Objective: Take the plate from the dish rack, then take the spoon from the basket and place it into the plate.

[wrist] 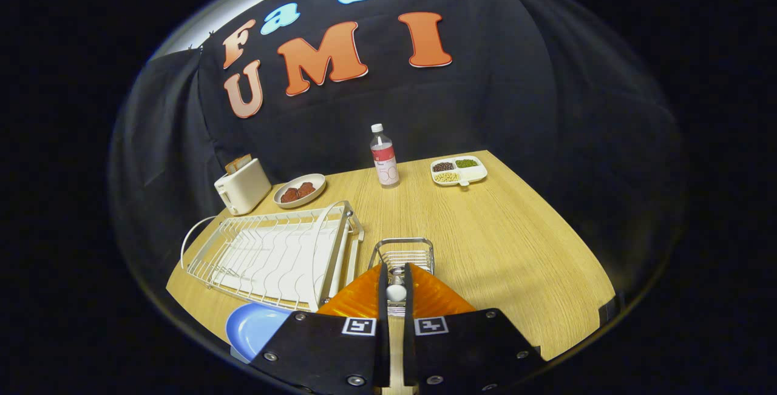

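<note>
narrow jaws grip a glossy white spoon (396,291) above the wire basket (403,253).

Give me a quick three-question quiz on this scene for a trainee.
1. True or false: the blue plate stands in the dish rack.
2. What is held between the fingers of the gripper? A bottle, B spoon, C toaster.
3. Fill in: the wire basket sits just ____ of the fingers.
Key: 1 false, it lies on the table beside the rack; 2 B; 3 ahead.
</note>
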Motion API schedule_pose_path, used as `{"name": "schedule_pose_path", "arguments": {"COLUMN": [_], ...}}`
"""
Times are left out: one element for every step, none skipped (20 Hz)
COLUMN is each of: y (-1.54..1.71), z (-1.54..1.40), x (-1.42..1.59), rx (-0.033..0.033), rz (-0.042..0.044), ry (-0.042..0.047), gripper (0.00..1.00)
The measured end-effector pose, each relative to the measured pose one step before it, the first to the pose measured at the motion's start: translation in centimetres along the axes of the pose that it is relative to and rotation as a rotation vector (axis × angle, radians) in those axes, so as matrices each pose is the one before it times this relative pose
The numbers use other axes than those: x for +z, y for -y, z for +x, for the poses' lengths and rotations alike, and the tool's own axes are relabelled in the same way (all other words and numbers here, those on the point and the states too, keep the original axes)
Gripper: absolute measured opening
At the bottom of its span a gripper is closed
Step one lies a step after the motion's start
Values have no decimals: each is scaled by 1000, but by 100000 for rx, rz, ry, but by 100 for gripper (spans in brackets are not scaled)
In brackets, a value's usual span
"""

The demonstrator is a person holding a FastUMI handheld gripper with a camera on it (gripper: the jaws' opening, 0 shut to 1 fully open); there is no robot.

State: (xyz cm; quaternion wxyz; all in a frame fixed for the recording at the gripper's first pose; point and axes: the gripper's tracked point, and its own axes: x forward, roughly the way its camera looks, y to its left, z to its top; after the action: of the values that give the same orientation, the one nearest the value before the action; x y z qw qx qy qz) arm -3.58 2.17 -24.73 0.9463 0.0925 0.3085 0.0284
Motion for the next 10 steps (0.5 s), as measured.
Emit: {"name": "schedule_pose_path", "arguments": {"y": [-169,-156,-44,46,35,58,23,-120,-158,-343], "z": [-351,-490,-430,-540,-573,-609,-691,-705,-715,-674], "x": [367,513,263,378,418,412,497,580,382,430], "rx": [180,380,224,-314,-349,19,296,730,818,1417], "rz": [245,-83,-73,-124,-483,-308,106,5,16,15], "ry": [-52,-2,-460,840,789,688,859,1021,876,811], "gripper": [8,8,9,9,8,8,8,9,8,8]}}
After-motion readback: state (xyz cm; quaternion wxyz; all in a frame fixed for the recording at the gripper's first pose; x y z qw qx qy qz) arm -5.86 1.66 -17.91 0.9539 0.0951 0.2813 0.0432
